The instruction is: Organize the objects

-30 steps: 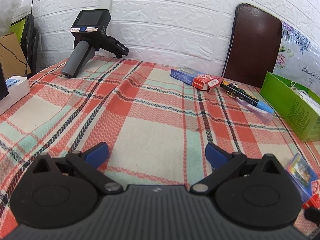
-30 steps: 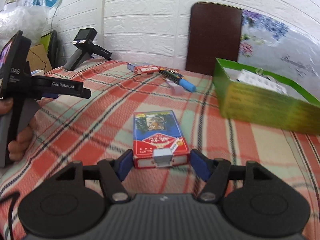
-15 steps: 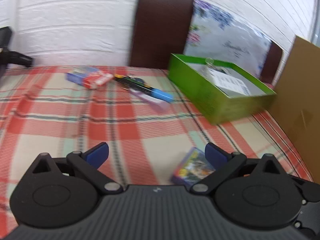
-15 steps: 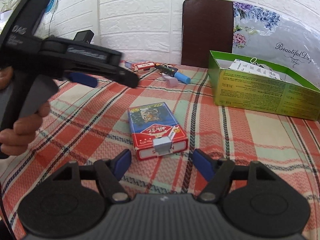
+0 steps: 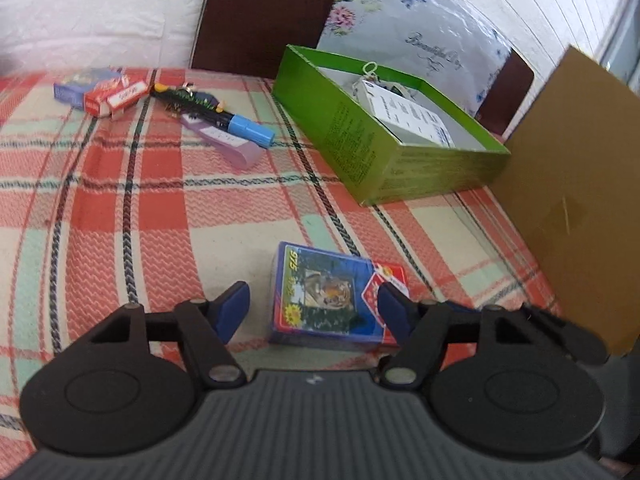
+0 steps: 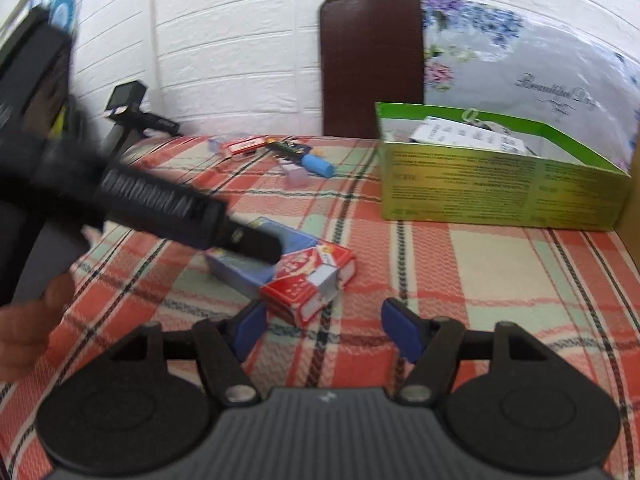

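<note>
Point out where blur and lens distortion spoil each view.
Left wrist view: far end soft, the red and blue boxes smeared; fisheye bends the plaid tablecloth lines. Right wrist view: the black left gripper streaks with motion blur, hiding part of the blue card box.

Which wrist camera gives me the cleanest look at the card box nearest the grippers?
The left wrist view: the card box lies unobstructed between the open fingers of the left gripper, its printed top face readable. In the right wrist view the left gripper's body covers part of the box, and motion blur softens it.
</note>
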